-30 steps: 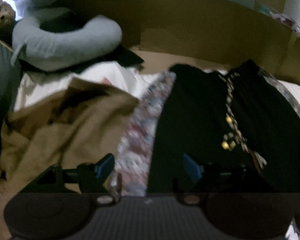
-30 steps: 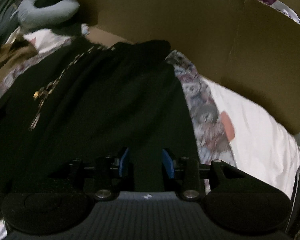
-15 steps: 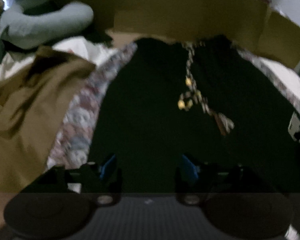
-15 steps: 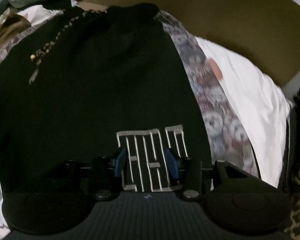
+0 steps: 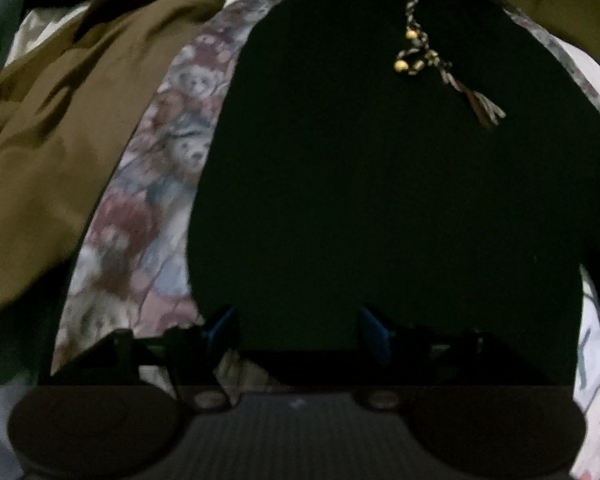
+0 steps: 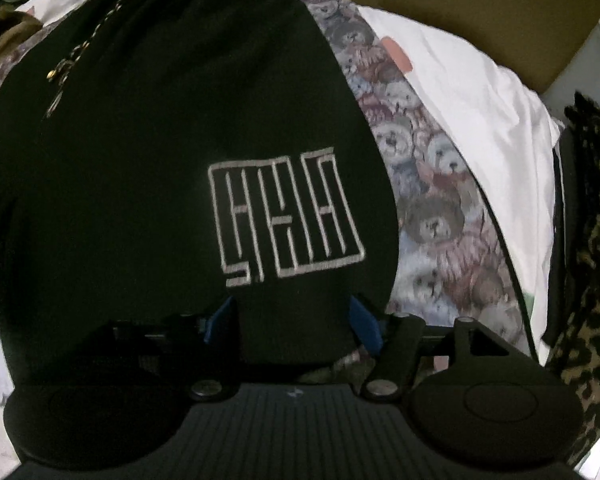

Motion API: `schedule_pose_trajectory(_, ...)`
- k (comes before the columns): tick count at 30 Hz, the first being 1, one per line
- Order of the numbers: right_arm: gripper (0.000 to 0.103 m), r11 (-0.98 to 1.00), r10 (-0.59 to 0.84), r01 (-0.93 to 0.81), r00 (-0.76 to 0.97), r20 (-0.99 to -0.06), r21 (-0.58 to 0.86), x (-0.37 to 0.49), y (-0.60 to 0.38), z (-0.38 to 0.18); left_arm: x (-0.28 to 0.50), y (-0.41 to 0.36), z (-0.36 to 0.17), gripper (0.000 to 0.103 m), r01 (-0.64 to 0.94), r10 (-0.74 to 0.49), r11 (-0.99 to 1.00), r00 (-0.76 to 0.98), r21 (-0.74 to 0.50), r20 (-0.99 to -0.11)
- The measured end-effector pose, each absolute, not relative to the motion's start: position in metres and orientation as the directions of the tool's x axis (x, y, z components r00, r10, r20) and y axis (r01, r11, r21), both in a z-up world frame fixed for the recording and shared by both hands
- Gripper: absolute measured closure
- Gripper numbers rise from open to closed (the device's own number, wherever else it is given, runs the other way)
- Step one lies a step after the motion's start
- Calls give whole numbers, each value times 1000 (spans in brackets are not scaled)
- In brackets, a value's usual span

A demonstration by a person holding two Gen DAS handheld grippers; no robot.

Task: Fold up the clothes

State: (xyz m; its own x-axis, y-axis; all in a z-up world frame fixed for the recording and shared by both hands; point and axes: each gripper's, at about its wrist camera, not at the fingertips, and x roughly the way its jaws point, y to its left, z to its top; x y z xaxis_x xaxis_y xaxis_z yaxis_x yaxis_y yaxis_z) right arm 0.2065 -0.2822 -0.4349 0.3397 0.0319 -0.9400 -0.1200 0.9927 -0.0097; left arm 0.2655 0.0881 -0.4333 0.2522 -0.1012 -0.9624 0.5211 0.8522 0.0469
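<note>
- The bed point(image 6: 472, 92) carries everything: a white sheet with a teddy-bear print blanket point(image 6: 432, 200) over it, and cardboard walls point(image 6: 440, 8) closing the far side, from about 11 to 2 o'clock in the right wrist view.
- The black garment point(image 5: 380, 184) lies spread flat on the blanket, filling the middle of both views. Its far edge, where the cord starts, sits at 12 o'clock and its near edge at 6 o'clock, by the grippers.
- An olive-brown garment point(image 5: 60, 128) lies rumpled at 9 to 10 o'clock in the left wrist view, just beside the blanket's edge; a leopard-print cloth point(image 6: 592, 272) hangs at 3 to 4 o'clock in the right view.
- A white outlined logo point(image 6: 284, 216) marks the black garment just ahead of the right gripper.
- A braided drawstring point(image 5: 428, 52) with gold beads trails from the far edge toward 1 o'clock in the left view.
- The left gripper point(image 5: 296, 328) has its jaws parted over the near edge, nothing between them that I can make out.
- The right gripper point(image 6: 290, 322) also has its jaws apart, black cloth lying between them but not pinched.
- Judgement: the garment lies flat with both grippers at its near edge, which fits either lining up to grasp that edge or having just smoothed it down. A fold would call for both jaws to close on the near edge together, level with each other.
</note>
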Motion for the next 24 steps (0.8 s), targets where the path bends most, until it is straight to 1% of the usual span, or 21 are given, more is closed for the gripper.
schedule_pose_trajectory(3, 33, 991, 44, -131, 329, -943, 0, 194, -285, -436, 256, 96, -422, 34, 539, -65, 837, 272, 96, -960)
schedule_pose_trajectory(6, 33, 990, 56, -142, 318, -946, 11, 181, -289, -436, 251, 111, -406, 34, 538, -51, 835, 287, 117, -957)
schedule_pose_trajectory(14, 34, 987, 64, -161, 314, -947, 13, 163, -294, -435, 247, 155, -360, 35, 473, -19, 862, 386, 180, -922)
schedule_pose_trajectory(16, 34, 987, 58, -163, 314, -948, 7, 161, -295, -435, 248, 162, -353, 38, 464, -22, 867, 405, 184, -914)
schedule_pose_trajectory(18, 34, 987, 56, -162, 314, -948, 4, 159, -297, -435, 248, 169, -350, 49, 458, -30, 870, 415, 180, -909)
schedule_pose_trajectory(19, 34, 987, 56, -160, 313, -948, 6, 158, -299, -435, 247, 171, -350, 51, 456, -31, 870, 426, 185, -904)
schedule_pose_trajectory(24, 34, 988, 53, -157, 304, -951, 5, 158, -299, -436, 249, 179, -356, 53, 448, -24, 871, 449, 202, -893)
